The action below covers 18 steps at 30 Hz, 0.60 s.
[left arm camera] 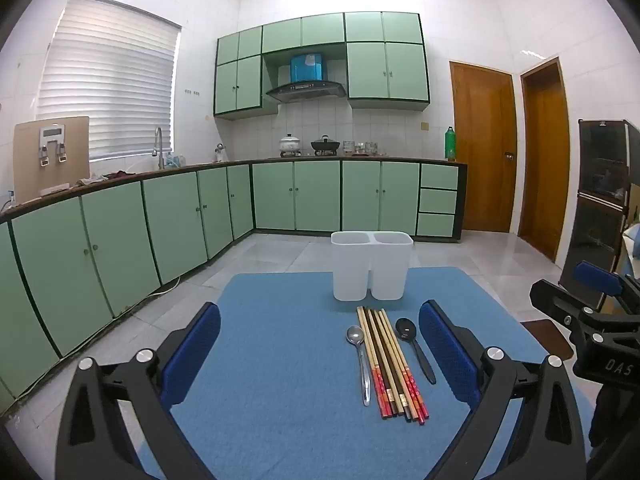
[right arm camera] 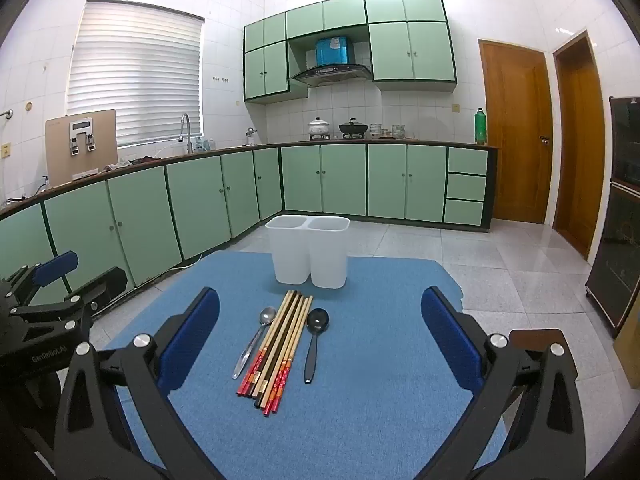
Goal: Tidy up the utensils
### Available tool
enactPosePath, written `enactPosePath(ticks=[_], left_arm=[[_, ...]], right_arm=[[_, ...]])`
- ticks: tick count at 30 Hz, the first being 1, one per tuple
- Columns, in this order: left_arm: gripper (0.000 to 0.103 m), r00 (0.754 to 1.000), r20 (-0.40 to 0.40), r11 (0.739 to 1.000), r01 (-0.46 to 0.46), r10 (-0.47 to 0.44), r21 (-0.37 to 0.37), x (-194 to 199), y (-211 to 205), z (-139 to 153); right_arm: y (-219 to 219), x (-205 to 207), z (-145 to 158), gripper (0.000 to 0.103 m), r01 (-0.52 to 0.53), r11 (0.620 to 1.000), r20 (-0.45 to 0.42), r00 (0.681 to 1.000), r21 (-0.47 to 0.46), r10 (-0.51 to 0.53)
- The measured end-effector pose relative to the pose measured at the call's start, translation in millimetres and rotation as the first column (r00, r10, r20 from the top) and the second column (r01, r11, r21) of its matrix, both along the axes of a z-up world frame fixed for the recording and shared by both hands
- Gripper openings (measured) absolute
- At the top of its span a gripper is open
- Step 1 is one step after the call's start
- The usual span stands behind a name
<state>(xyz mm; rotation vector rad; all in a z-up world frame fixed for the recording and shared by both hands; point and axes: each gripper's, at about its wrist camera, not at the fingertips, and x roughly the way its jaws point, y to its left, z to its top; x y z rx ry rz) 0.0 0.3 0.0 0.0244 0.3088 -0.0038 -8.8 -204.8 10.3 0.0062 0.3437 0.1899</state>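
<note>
Ahead of you, on a blue mat (left arm camera: 280, 340), the chopsticks (left arm camera: 390, 360) lie bundled side by side, long axis running away from you, red-patterned ends nearest and plain tips toward the holder (left arm camera: 371, 266). I can't count them exactly; roughly eight. Two spoons flank them, also lengthwise with bowls at the far end: a metal spoon (left arm camera: 359, 356) just left, a black spoon (left arm camera: 414, 346) just right. One white holder with two compartments stands upright beyond the tips, both compartments showing nothing inside. Your left gripper (left arm camera: 320, 354) and right gripper (right arm camera: 320, 336) hover at the mat's near edge, jaws spread fully wide, holding nothing. Nothing stands between either gripper and the utensils. Green cabinets (left arm camera: 296, 196) line the walls behind.
</note>
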Motion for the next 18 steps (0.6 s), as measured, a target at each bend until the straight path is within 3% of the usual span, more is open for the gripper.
enactPosePath(ticks=[18], left_arm=[[0.097,1.0,0.003,1.0,-0.011,0.011,0.003,-7.5,0.5,2.6]], right_arm=[[-0.1,0.1,-0.2,0.098,0.002,1.0,0.001,1.0,0.001,-0.002]])
